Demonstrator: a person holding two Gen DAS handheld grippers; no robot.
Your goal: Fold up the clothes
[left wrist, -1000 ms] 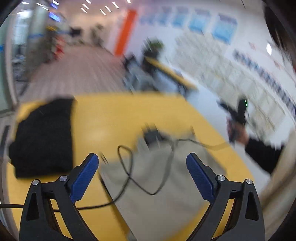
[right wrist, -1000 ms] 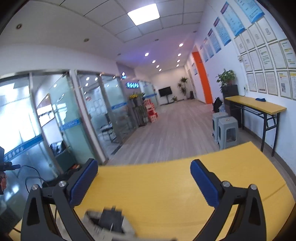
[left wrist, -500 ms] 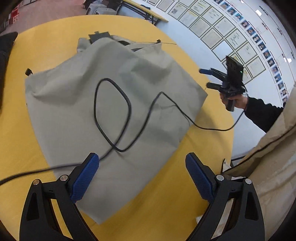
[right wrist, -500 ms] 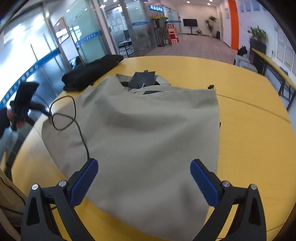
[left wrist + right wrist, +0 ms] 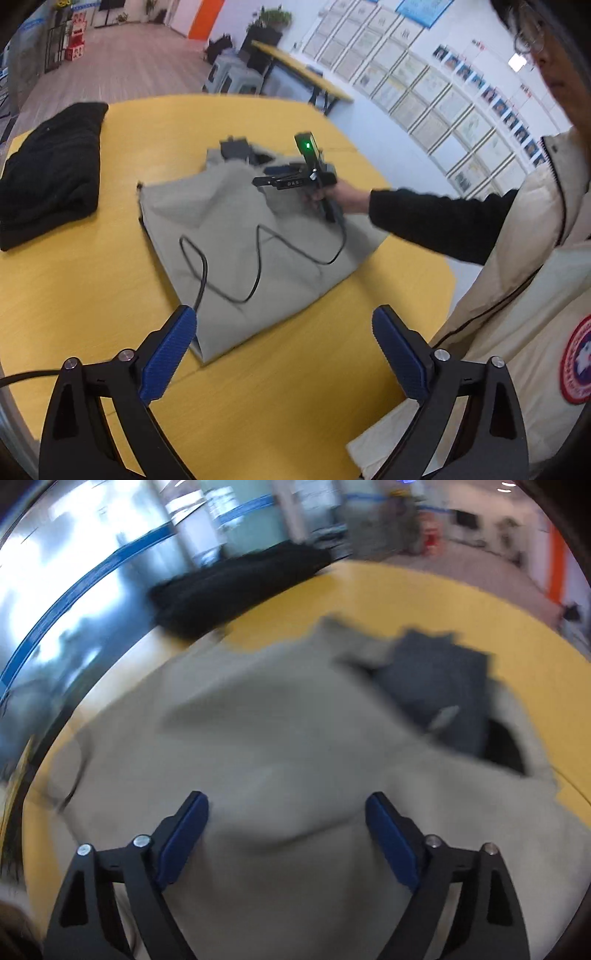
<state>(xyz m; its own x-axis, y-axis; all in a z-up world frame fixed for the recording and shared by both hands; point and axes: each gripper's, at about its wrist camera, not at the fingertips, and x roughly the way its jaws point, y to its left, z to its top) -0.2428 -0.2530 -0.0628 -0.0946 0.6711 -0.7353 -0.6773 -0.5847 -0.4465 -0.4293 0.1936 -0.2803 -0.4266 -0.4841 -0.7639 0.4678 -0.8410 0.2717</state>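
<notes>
A grey-beige garment lies spread on the yellow round table, with its dark inner collar at the far end. My left gripper is open and empty, above the table just short of the garment's near edge. My right gripper, seen in the left wrist view, hovers over the garment's far part. In the right wrist view, which is blurred, that gripper is open right over the cloth, with the dark collar ahead to the right.
A folded black garment lies at the table's far left; it also shows in the right wrist view. A black cable loops across the grey garment. The person in a cream vest stands at the right.
My right gripper has moved from beside the table to over the garment's collar end and dropped close to the cloth. My left gripper has pulled back and tilted up, showing more of the table.
</notes>
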